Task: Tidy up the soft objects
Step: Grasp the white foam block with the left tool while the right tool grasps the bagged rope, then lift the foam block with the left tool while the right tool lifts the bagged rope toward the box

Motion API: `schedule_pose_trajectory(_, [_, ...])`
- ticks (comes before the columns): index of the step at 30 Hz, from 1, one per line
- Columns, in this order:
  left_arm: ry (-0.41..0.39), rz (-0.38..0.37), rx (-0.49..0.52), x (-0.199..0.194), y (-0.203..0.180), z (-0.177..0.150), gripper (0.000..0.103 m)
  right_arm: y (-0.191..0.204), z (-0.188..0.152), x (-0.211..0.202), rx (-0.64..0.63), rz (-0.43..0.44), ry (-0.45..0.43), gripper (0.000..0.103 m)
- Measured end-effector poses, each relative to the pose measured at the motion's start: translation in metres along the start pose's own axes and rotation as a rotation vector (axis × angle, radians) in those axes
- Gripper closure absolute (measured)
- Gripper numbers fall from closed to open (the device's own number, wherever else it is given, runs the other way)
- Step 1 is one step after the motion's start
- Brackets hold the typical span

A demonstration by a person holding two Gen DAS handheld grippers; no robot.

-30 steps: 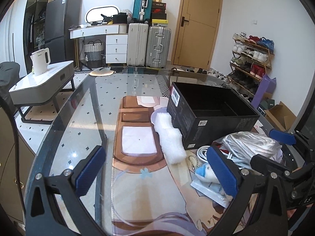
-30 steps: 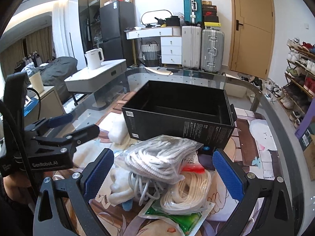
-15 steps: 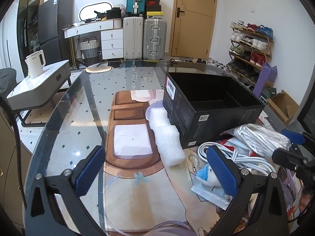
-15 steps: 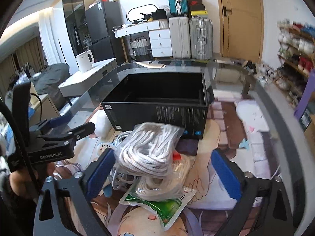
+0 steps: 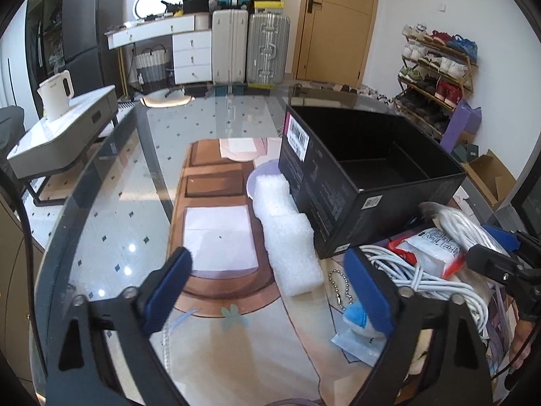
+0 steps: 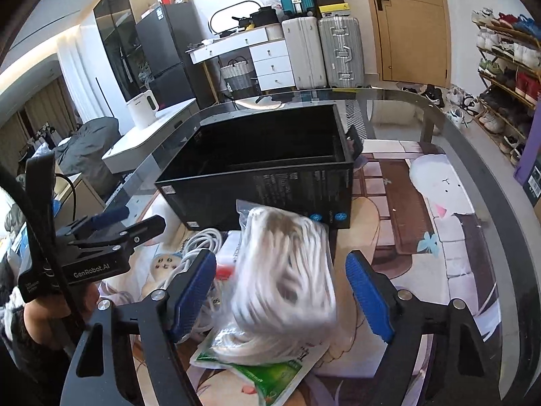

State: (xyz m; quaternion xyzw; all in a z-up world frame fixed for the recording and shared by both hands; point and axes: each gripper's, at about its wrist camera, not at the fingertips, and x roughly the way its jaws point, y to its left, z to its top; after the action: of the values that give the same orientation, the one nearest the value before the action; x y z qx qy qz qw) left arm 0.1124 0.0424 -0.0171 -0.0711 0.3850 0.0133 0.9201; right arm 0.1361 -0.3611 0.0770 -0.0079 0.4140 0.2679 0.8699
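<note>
An open black box (image 5: 368,169) stands on the glass table; it also shows in the right wrist view (image 6: 267,169). A clear bag of white rope (image 6: 287,270) sits between the fingers of my right gripper (image 6: 284,291), which is open around it; the bag (image 5: 456,220) also shows at the right of the left wrist view. Beneath it lie a second rope bag with a green label (image 6: 263,362) and a coiled white cable (image 5: 416,270). My left gripper (image 5: 270,287) is open and empty above the mat, near a white foam block (image 5: 287,230) and a small blue plush (image 5: 358,318).
A printed mat (image 5: 216,237) covers the middle of the glass table (image 5: 101,220). A low white side table with a kettle (image 5: 57,94) stands to the left. Suitcases, drawers and a shoe rack (image 5: 436,67) line the far walls.
My right gripper has moved forward and closed in around the top rope bag, which looks blurred and lifted. My left gripper has shifted slightly closer to the foam and box.
</note>
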Motion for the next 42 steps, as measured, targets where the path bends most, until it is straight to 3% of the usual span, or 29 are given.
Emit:
schedule_pose_trajectory(4, [0.035,-0.010,-0.016,0.009,0.002,0.001,0.036,-0.003,-0.001,0.003,0.008,0.008,0.005,0.024])
schedule_pose_trajectory(8, [0.060,-0.029,-0.015,0.014,0.001,0.001,0.068,-0.004,-0.006,0.005,0.008,0.006,0.015,0.026])
schedule_pose_trajectory(10, [0.054,-0.041,-0.008,0.013,-0.001,0.001,0.079,-0.008,-0.008,0.004,0.015,0.004,0.010,0.026])
schedule_pose_trajectory(12, [0.043,-0.045,0.000,0.010,-0.002,0.000,0.083,-0.014,-0.011,0.002,0.026,-0.001,0.009,0.026])
schedule_pose_trajectory(19, [0.019,-0.055,0.025,-0.005,-0.005,-0.006,0.083,-0.037,-0.023,-0.002,0.057,-0.018,0.015,0.026])
schedule_pose_trajectory(25, [-0.003,-0.060,0.031,-0.022,-0.009,-0.012,0.083,-0.048,-0.029,0.001,0.091,0.020,0.022,0.026])
schedule_pose_trajectory(33, [-0.026,-0.059,0.023,-0.039,-0.009,-0.019,0.083,-0.045,-0.029,0.008,0.082,0.078,0.042,0.047])
schedule_pose_trajectory(42, [-0.058,-0.049,0.012,-0.054,-0.006,-0.025,0.083,-0.036,-0.030,-0.005,0.049,0.056,-0.015,0.054])
